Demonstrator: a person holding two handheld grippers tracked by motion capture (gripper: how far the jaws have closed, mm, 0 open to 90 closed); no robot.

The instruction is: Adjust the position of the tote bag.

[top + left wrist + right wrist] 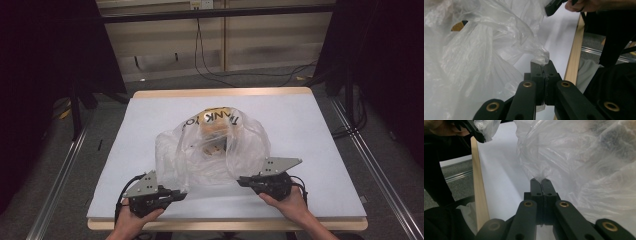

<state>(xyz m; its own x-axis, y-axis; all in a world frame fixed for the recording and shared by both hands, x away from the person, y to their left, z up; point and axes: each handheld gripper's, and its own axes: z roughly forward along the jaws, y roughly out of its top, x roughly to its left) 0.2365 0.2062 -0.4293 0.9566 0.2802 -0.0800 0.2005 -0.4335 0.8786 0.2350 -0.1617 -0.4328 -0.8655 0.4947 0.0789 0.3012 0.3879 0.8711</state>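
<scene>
A clear plastic bag (212, 152) is sitting in the middle of the white table (310, 125), slightly toward the near side, with bare tabletop lying open to its left, right and far side. The left gripper (181, 195) is working near the table's front edge, its jaws pressed together on a bunched corner of the bag's film, as the left gripper view is showing (541, 65). The right gripper (242, 180) is pinching another gathered bit of the film with its jaws closed (540, 181), a little farther in from the front edge. The two grippers are holding well apart, at the bag's near corners. Something yellow with black lettering (216, 119) is showing through the plastic, its shape blurred by folds and glare. The person's hands (292, 202) are being cut off at the bottom.
</scene>
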